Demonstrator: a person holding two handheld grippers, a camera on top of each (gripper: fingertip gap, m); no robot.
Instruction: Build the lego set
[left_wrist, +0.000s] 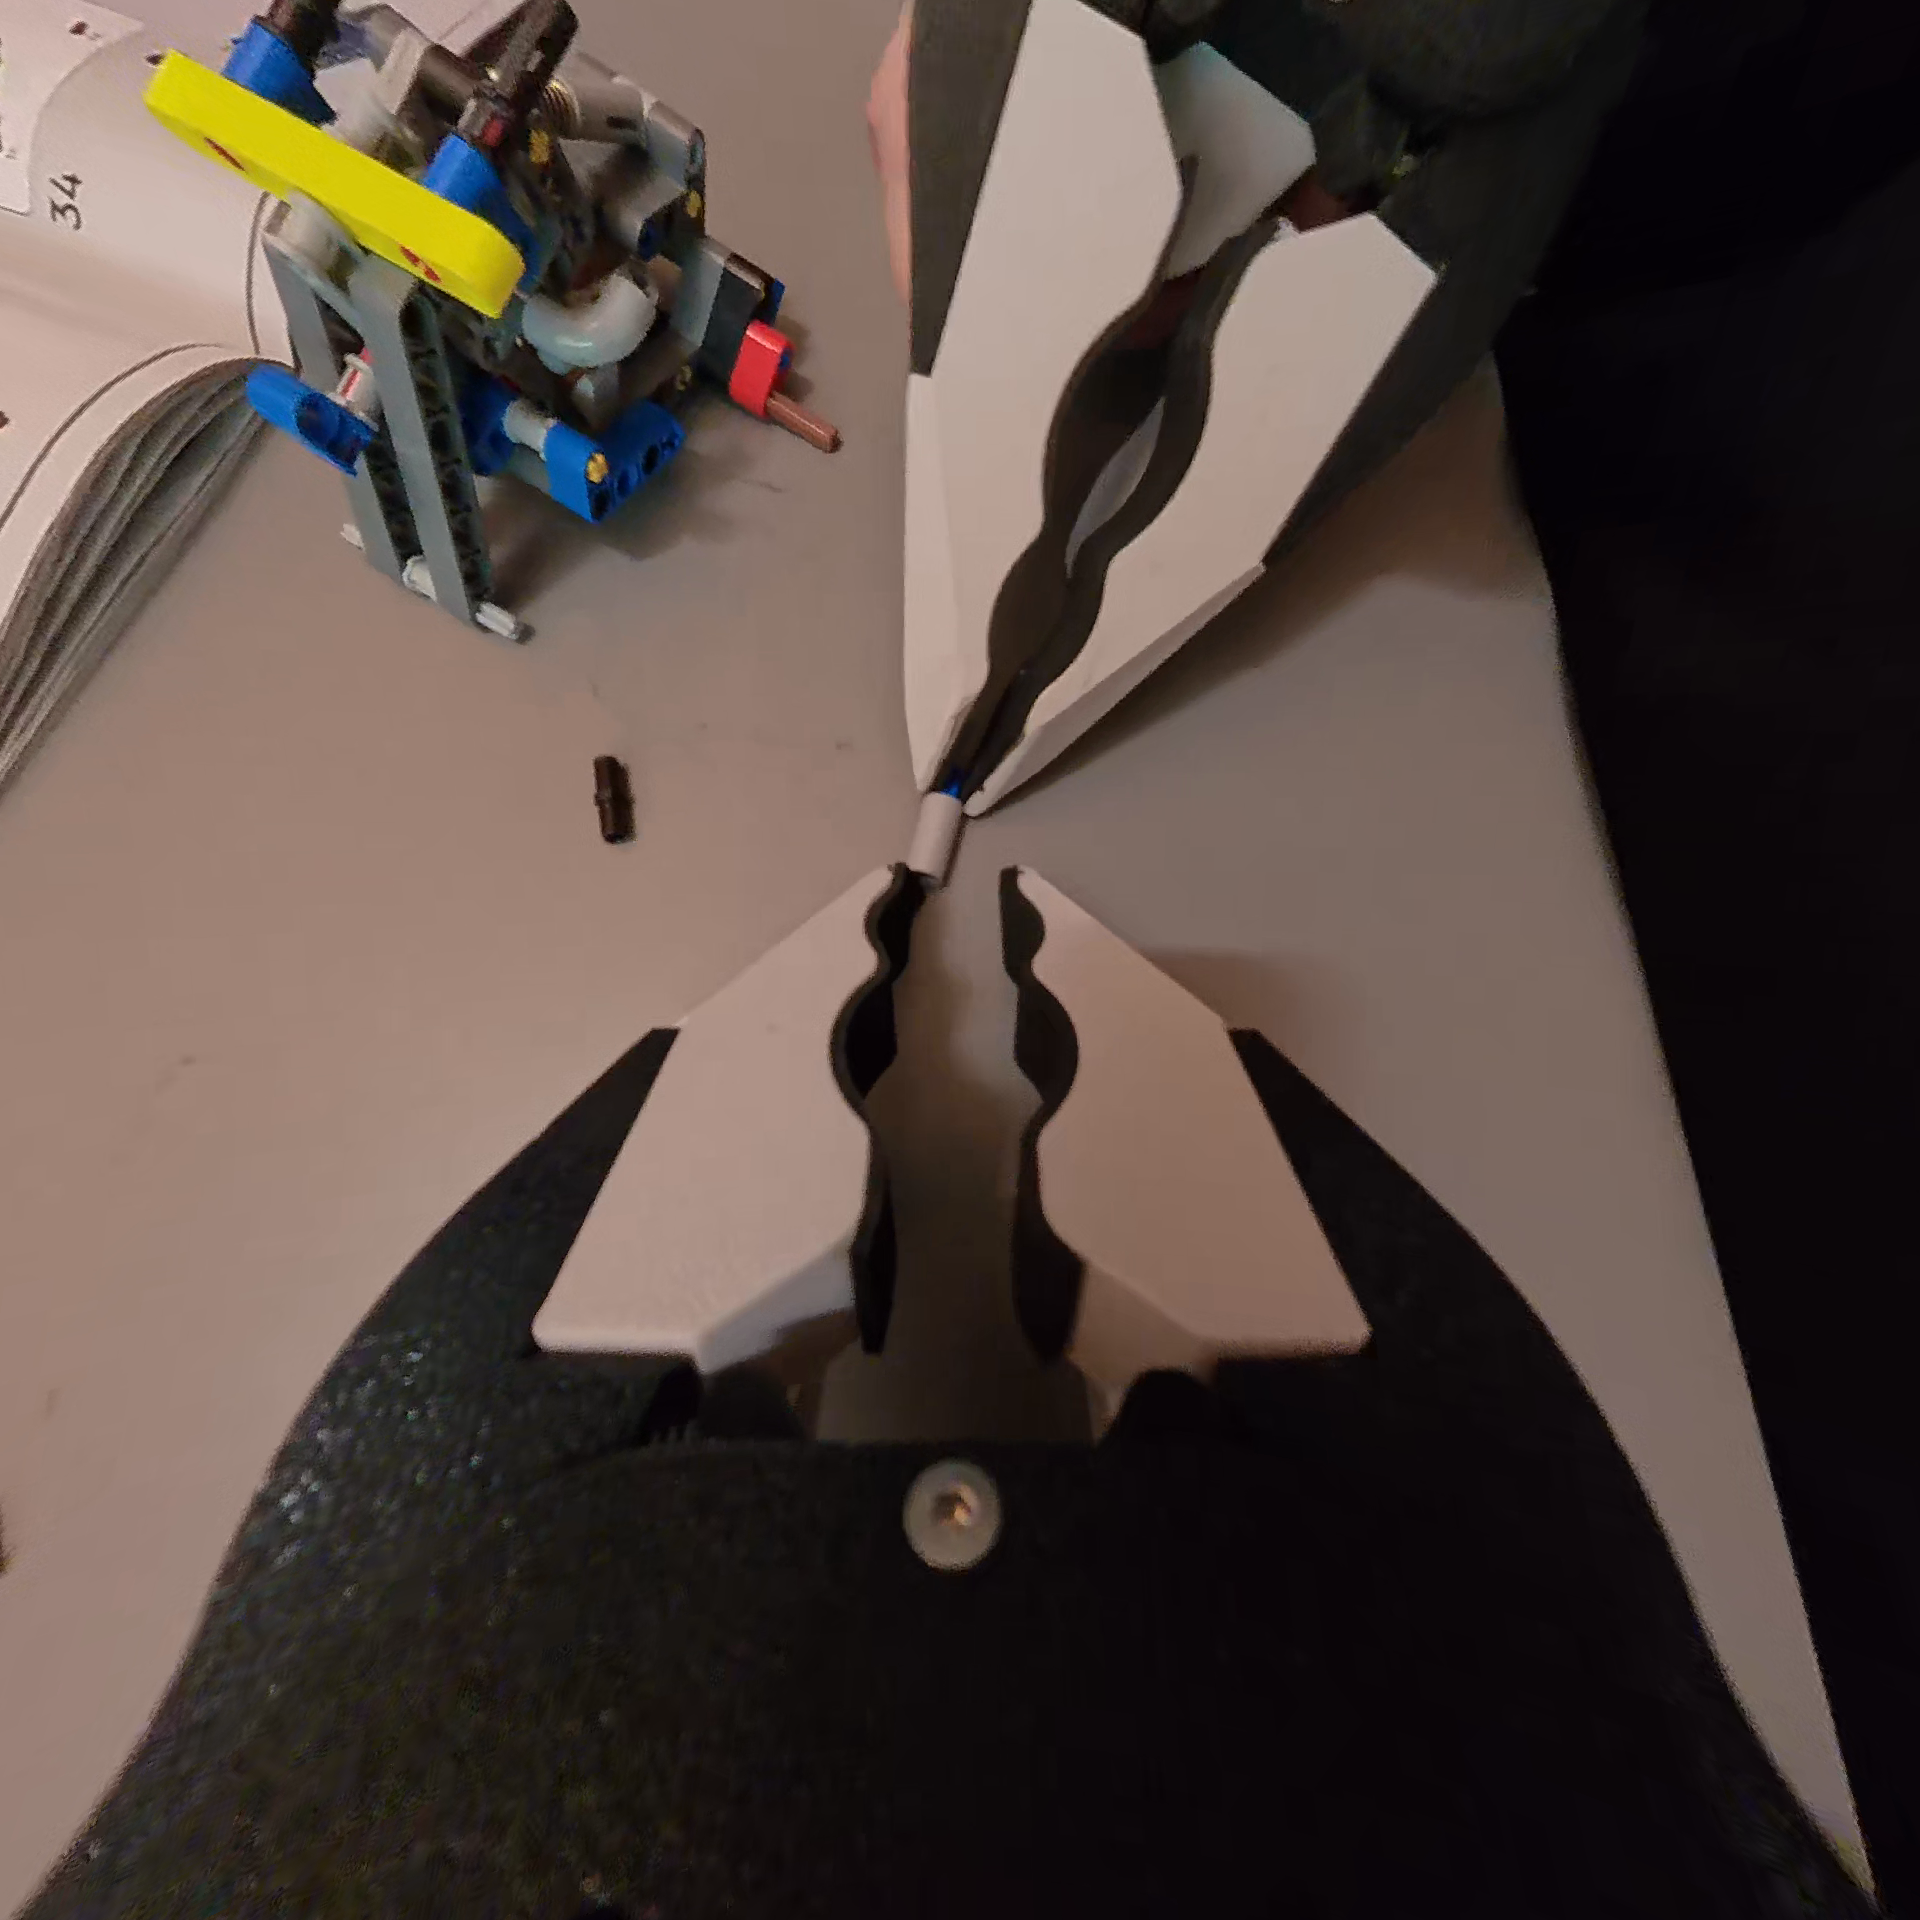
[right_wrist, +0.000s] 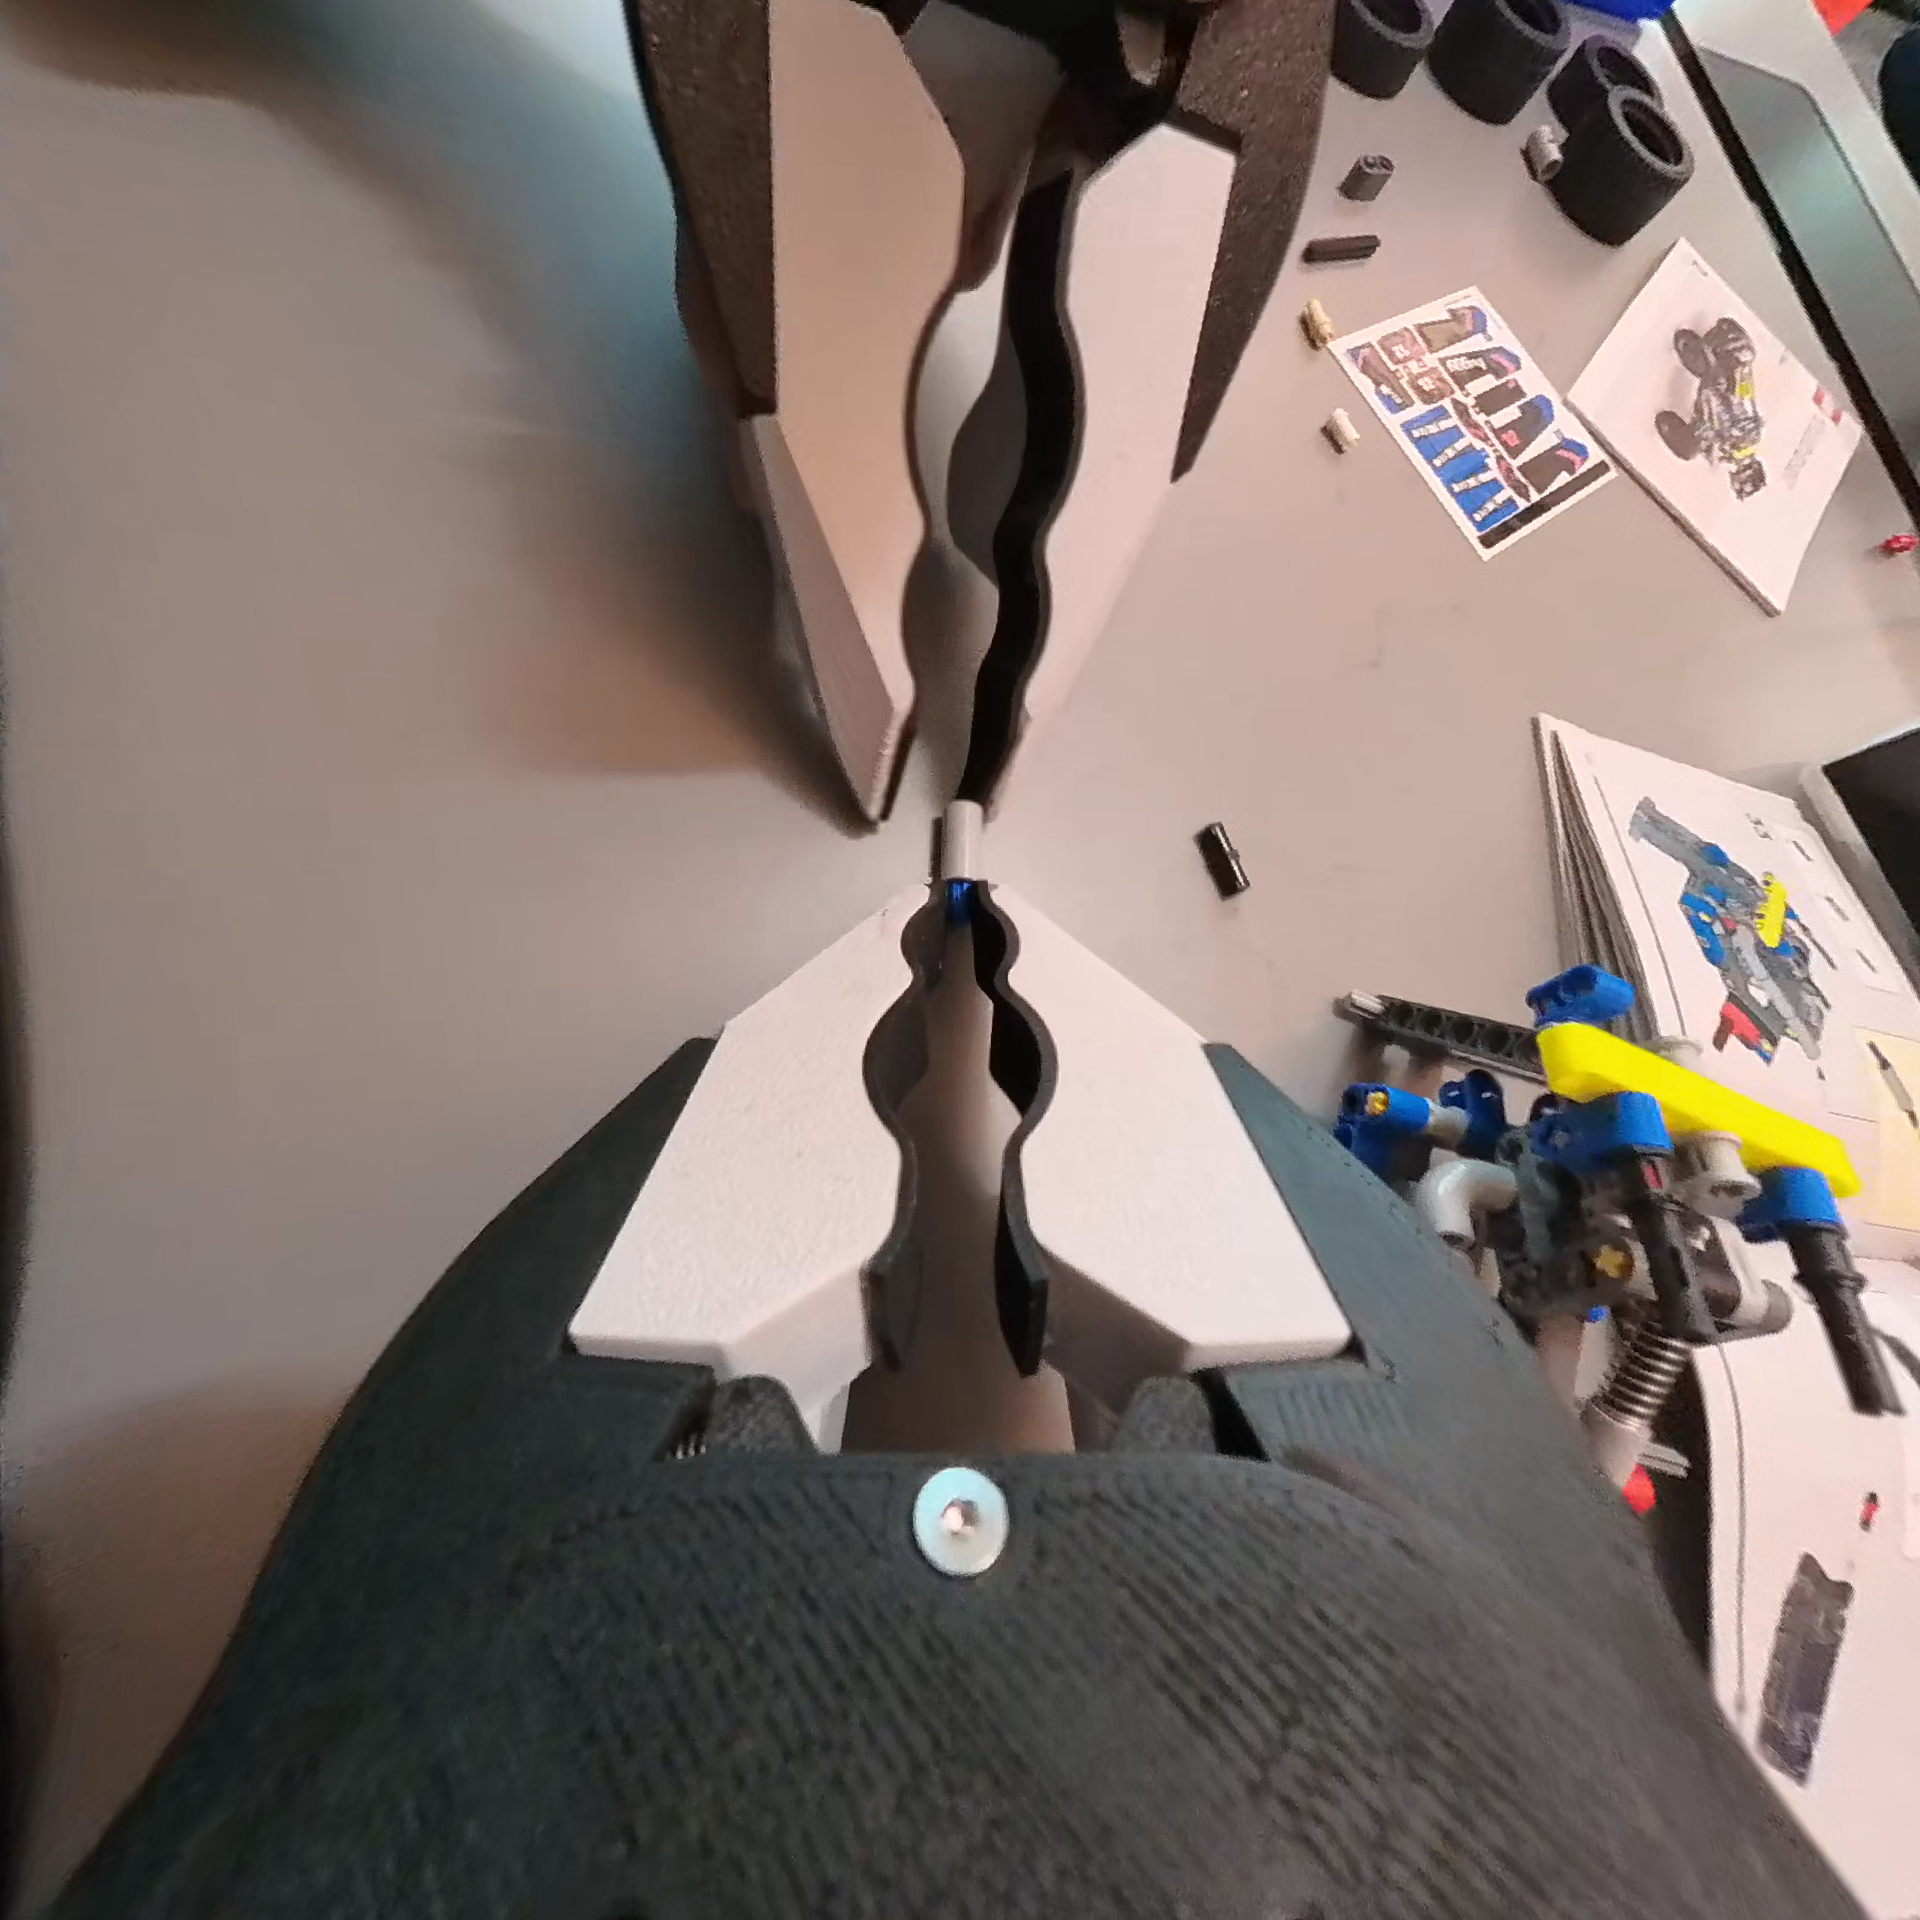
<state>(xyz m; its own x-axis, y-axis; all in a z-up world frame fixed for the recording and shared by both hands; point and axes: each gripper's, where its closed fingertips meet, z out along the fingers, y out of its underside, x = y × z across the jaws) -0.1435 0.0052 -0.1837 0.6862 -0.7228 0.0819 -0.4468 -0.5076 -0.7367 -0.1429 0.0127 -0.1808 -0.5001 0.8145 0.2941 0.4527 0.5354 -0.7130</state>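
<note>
- In the right wrist view, low centre of the frame, the right hand-held gripper (right_wrist: 958, 902) has its tips clamped on a small blue pin (right_wrist: 957, 900); a pale grey sleeve (right_wrist: 962, 840) sits on the pin's free end and sticks out past the tips.
- In the left wrist view the left hand-held gripper (left_wrist: 954, 878) stands with its fingers apart. The sleeve (left_wrist: 938, 840) reaches to the left fingertip (left_wrist: 888, 883), while the other tip is clear of it, so nothing is pinched there.
- Risk, as I judge it: the right grip covers only a short bit of the pin, so a sideways nudge from the left tip could twist it loose or slide the sleeve off onto the counter (left_wrist: 312, 1039).
- A loose black pin (left_wrist: 615, 797) lies on the counter at centre left, apart from both grippers.
- Farther off, upper left, a part-built blue, grey and yellow model (left_wrist: 447, 312) stands beside an open instruction booklet (left_wrist: 94, 447); a wide swing could knock it.
- In the right wrist view's upper right lie black tyres (right_wrist: 1621, 156) and a sticker sheet (right_wrist: 1475, 416).
</note>
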